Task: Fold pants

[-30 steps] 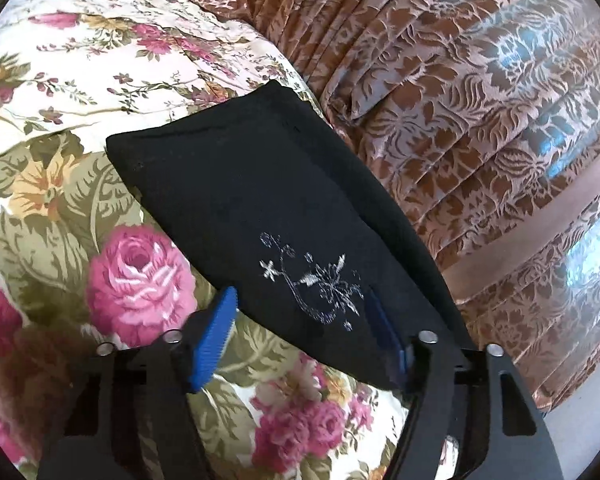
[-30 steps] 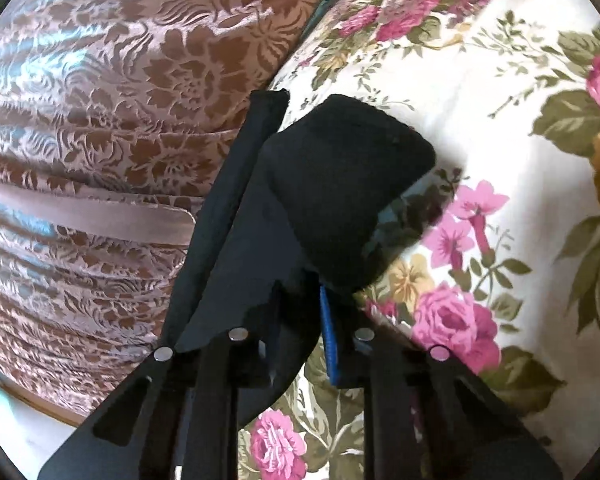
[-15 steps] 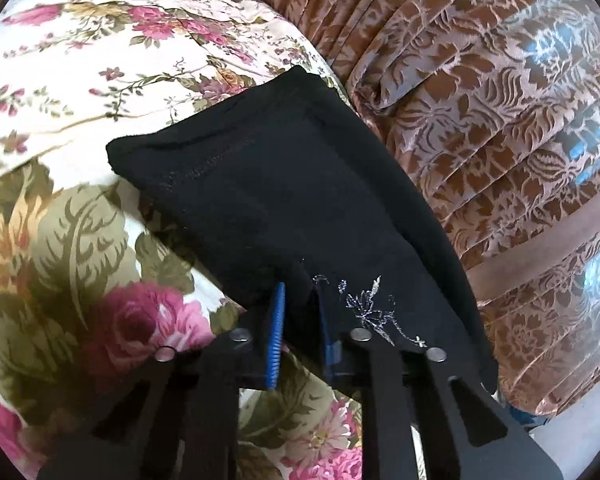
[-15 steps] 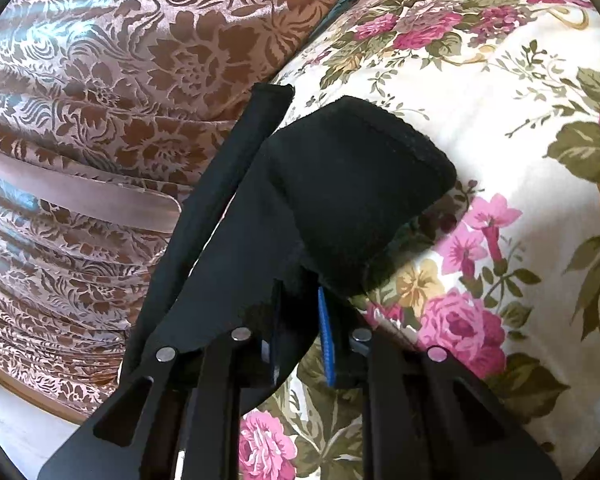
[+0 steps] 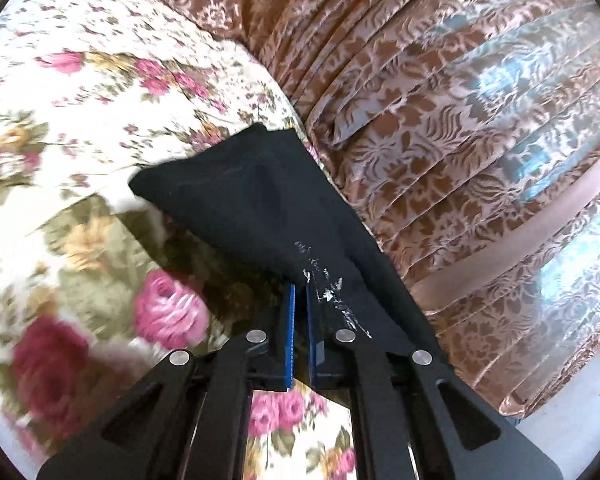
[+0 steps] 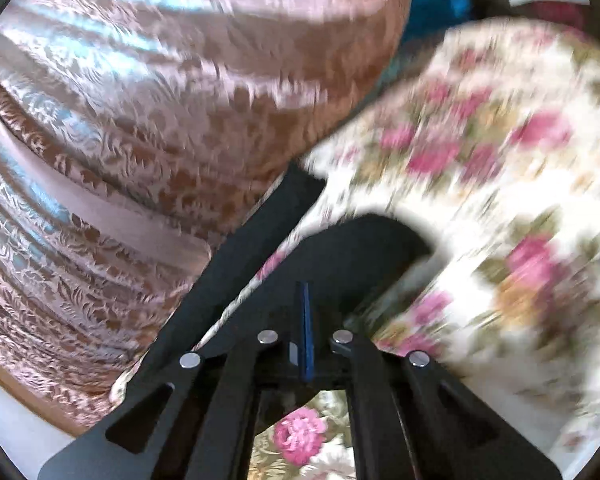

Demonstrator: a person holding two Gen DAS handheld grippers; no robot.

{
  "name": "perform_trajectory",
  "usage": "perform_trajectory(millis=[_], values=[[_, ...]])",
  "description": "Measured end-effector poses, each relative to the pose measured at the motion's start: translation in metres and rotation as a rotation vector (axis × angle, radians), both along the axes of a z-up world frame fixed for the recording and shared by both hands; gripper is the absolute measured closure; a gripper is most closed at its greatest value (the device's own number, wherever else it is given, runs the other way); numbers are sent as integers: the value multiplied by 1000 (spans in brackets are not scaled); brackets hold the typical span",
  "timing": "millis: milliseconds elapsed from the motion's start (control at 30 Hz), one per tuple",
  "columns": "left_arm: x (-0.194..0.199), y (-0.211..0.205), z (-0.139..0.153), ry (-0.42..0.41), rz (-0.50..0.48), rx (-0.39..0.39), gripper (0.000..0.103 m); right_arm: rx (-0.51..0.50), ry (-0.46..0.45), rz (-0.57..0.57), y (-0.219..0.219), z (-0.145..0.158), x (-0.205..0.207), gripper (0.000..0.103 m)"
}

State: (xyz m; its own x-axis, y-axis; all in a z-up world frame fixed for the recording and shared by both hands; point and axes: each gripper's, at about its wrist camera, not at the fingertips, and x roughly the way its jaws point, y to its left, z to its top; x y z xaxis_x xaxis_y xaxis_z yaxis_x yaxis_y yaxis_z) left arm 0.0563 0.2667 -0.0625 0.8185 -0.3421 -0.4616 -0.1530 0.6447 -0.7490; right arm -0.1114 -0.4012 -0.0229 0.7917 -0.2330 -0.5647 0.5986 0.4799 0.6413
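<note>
Pants [image 5: 252, 208] black, pinched by left gripper [image 5: 300, 292] and right gripper [image 6: 306, 292] over floral bedspread [image 5: 80, 120].

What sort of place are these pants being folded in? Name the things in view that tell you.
Probably a bedroom at home. The black pants lie on a soft surface under a rose-print floral sheet, likely a bed, and a pleated brown damask fabric, perhaps a bed skirt or curtain, runs alongside.

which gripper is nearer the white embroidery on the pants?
Left. The left gripper is shut on the black pants right beside the white embroidery. The right gripper grips another part of the cloth; no embroidery shows in its view.
</note>
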Motion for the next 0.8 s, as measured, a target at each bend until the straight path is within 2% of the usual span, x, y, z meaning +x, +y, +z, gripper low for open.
perform_trajectory(millis=[67, 133, 167, 233, 267, 300, 433, 500, 533, 567, 633, 733, 800], values=[[-15, 4, 1, 0, 26, 15, 103, -21, -6, -7, -5, 8, -15, 103], [-24, 8, -2, 23, 58, 66, 103, 34, 27, 27, -10, 0, -17, 100], [-26, 12, -8, 33, 54, 65, 103, 81, 43, 48, -11, -9, -17, 99], [-28, 23, -26, 76, 65, 8, 103, 135, 101, 102, -8, -27, -8, 79], [-27, 25, -33, 95, 56, -25, 103, 160, 122, 126, -5, -38, -3, 50], [-25, 24, -40, 109, 39, -46, 103, 178, 126, 135, -2, -45, -1, 42], [-17, 7, -46, 98, -20, -44, 103, 193, 121, 128, -1, -60, 12, 42], [-6, -2, -47, 116, -37, -14, 103, 200, 110, 102, -8, -67, 20, 44], [2, -6, -48, 125, -46, 7, 95, 204, 118, 84, -12, -70, 22, 45], [5, -7, -51, 138, -44, 16, 77, 213, 120, 69, -16, -74, 26, 46], [15, -7, -53, 120, -28, -6, 67, 220, 127, 52, -23, -79, 35, 48], [30, -9, -50, 122, -13, 43, 56, 179, 160, 53, -27, -83, 47, 53], [40, -7, -50, 128, -4, 75, 54, 155, 178, 55, -26, -84, 54, 59]])
